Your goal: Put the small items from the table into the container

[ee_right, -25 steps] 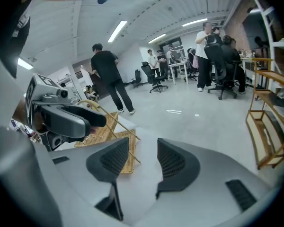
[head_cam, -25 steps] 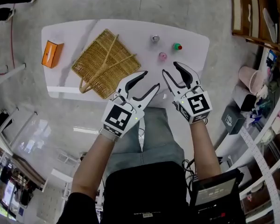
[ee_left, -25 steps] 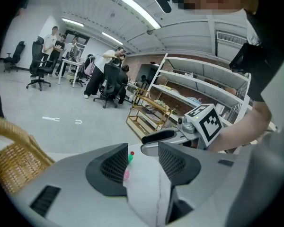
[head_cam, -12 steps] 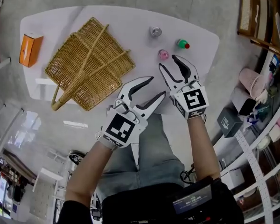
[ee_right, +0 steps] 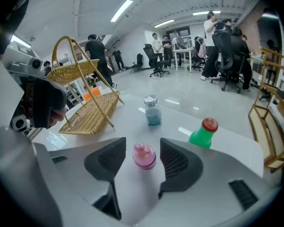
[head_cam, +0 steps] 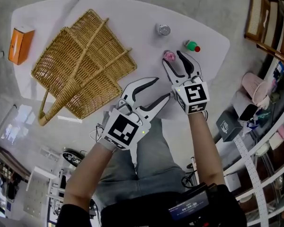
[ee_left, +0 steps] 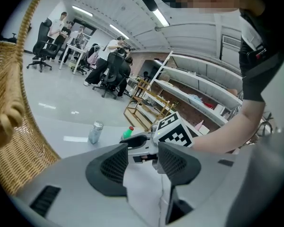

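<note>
A small pink bottle [head_cam: 169,56] [ee_right: 144,155] stands on the white table [head_cam: 132,13]. My right gripper [head_cam: 173,58] [ee_right: 143,163] has a jaw on each side of it; the jaws are opening and the pads stay off the bottle. Just beyond stand a green bottle with a red cap [head_cam: 192,46] [ee_right: 202,133] and a silver-capped jar [head_cam: 163,30] [ee_right: 152,110]. The wicker basket [head_cam: 80,63] [ee_right: 92,110] lies at the left with its handle raised. My left gripper [head_cam: 162,87] [ee_left: 142,167] hangs open and empty over the table's near edge, right of the basket.
An orange box [head_cam: 18,44] sits at the table's far left corner. Wooden shelving [head_cam: 270,13] and cluttered racks stand to the right of the table. People on office chairs [ee_right: 222,51] are far off across the room.
Both grippers have sunk toward the table. The right one has moved forward so that its jaws now flank the pink bottle, and they stand wider.
</note>
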The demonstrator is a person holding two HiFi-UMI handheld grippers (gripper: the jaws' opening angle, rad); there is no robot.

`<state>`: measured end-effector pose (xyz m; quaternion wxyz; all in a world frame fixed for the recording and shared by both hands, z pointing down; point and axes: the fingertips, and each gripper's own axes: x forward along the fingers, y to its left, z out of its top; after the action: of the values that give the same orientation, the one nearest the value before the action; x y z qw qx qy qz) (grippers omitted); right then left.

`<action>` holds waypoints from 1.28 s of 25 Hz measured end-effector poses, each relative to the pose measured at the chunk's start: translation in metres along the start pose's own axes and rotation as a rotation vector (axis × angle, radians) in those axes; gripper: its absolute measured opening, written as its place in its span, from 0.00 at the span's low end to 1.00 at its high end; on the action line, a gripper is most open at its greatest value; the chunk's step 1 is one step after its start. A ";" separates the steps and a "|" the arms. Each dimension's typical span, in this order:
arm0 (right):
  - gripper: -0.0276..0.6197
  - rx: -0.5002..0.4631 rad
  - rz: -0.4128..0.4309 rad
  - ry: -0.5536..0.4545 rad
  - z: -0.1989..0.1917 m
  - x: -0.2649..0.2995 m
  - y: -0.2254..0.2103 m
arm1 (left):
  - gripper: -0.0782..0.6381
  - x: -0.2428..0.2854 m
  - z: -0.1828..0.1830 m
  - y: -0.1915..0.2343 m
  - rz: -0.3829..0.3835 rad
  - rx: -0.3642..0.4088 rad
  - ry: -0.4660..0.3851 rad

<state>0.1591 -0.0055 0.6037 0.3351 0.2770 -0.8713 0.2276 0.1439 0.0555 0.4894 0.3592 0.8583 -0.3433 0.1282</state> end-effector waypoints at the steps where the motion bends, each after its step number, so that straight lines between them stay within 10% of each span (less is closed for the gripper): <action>1: 0.37 0.000 0.007 0.007 -0.004 0.003 0.000 | 0.36 0.002 0.000 0.000 -0.002 -0.003 0.000; 32: 0.32 -0.118 0.104 0.002 0.017 0.004 0.033 | 0.36 -0.022 0.012 -0.011 -0.002 -0.027 -0.063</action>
<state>0.1278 0.0078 0.5880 0.3394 0.2107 -0.8962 0.1932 0.1354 0.0635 0.4649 0.3600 0.8574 -0.3551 0.0960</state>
